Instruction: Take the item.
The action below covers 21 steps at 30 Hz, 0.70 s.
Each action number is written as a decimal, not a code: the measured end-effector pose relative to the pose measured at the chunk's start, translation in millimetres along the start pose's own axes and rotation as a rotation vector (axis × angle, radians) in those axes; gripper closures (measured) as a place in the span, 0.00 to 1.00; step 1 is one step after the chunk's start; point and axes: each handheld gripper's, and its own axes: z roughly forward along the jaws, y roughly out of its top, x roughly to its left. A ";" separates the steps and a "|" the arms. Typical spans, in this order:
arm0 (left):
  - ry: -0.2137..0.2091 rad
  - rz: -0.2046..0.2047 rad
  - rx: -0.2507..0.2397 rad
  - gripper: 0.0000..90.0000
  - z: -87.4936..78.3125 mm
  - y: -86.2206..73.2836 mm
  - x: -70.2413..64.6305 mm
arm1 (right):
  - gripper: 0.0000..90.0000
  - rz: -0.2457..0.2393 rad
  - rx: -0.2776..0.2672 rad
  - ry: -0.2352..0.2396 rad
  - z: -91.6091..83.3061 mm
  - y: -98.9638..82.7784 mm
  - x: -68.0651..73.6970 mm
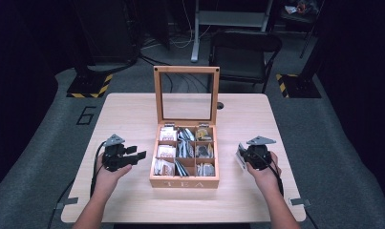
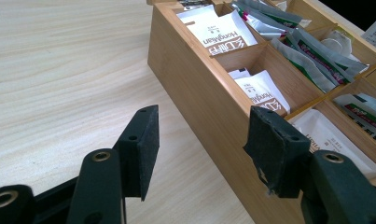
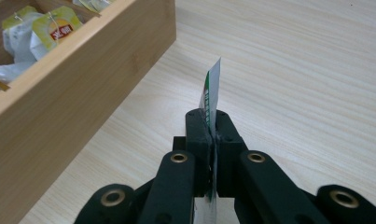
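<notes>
The tea sachet (image 3: 212, 91) was a thin, flat foil-and-paper packet with a green stripe along one edge. It looked very light, limp enough to bend or crease, and slick on its faces, so a pinch across the flat sides near one end seemed the safest hold; a grip on a corner would likely let it swing or slip.

That was how the right gripper (image 3: 212, 122) had it: both black pads were pressed together on the packet's lower part, and the rest stood up past the fingertips toward twelve o'clock in the right gripper view. In the high view the packet (image 1: 240, 156) hung at about nine o'clock from that gripper (image 1: 250, 156), above bare table (image 1: 133, 109) and just right of the wooden tea box (image 1: 184, 182), apart from its wall.

The box stood with its glass lid (image 1: 186, 95) upright, its nine compartments holding more sachets.

The left gripper (image 2: 202, 142) waited at the box's nine o'clock side, jaws parted and holding nothing, one pad close to the box wall (image 2: 209, 107).
</notes>
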 end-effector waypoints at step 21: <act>0.003 0.000 -0.003 0.48 1.1 -0.5 0.1 | 0.82 0.038 0.009 -0.058 -0.6 -7.3 -12.1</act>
